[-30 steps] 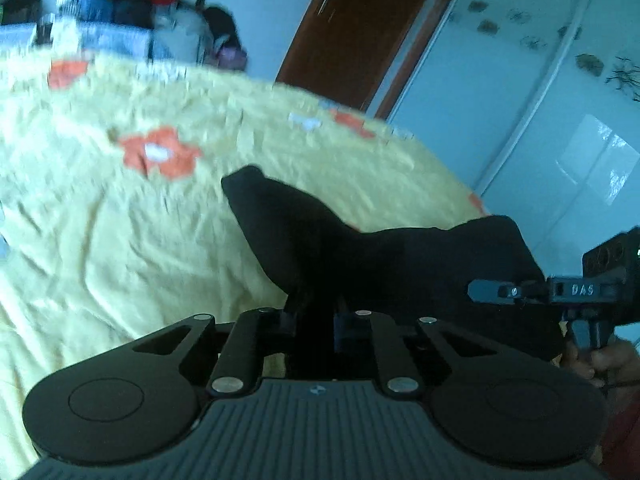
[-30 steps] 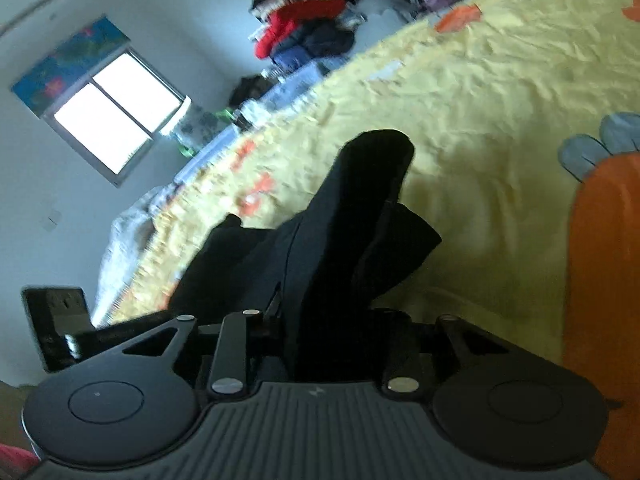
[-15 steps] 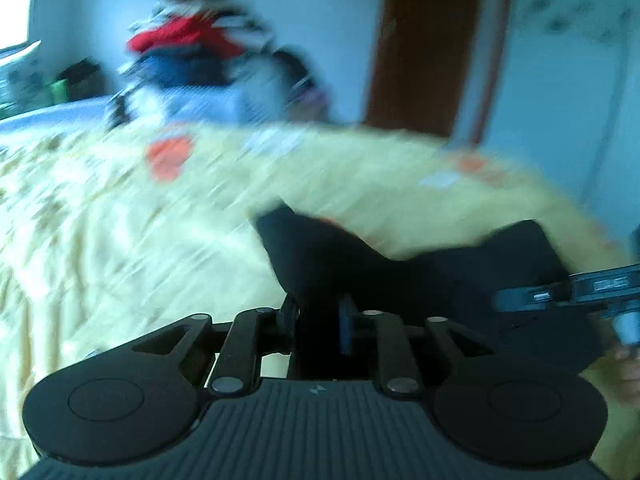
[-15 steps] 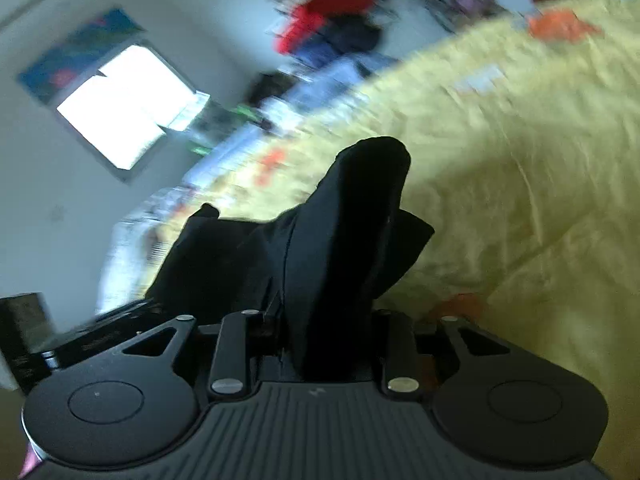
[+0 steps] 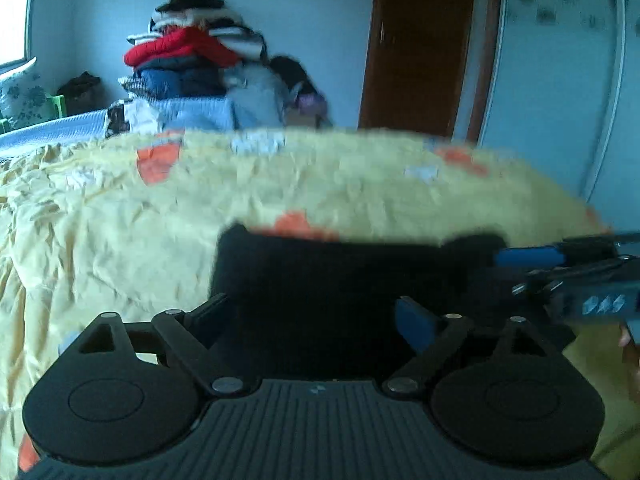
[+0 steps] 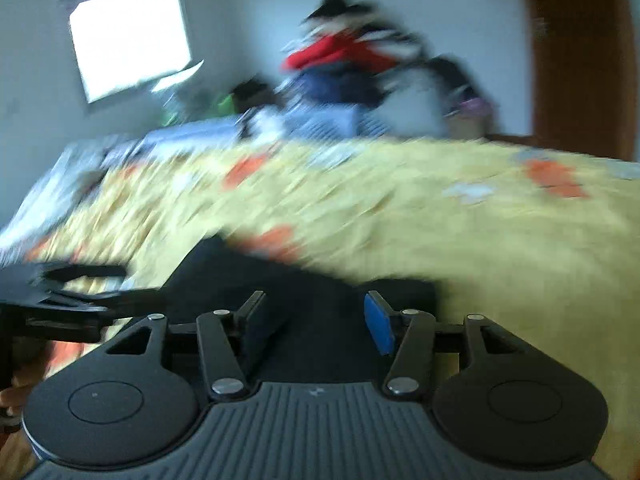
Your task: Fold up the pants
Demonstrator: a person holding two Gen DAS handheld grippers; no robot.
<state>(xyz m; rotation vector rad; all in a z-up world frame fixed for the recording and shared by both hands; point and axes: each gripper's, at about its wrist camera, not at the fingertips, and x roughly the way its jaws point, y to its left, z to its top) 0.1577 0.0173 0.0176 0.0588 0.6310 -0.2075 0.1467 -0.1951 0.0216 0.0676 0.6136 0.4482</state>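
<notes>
The black pants lie in a flat dark block on the yellow bed cover, close in front of both grippers; they also show in the right wrist view. My left gripper is open, its fingers spread wide over the near edge of the pants with nothing held. My right gripper is open too, its blue pad showing, over the same near edge. Each gripper shows at the side of the other's view. Both views are blurred.
The yellow bed cover with orange flowers spreads far and left. A pile of clothes stands at the far end of the bed. A brown door and white wardrobe are at the right.
Both grippers were shut on bunched pants held up; now both are open and the pants lie flat on the bed. Both cameras have swung level towards the far wall.
</notes>
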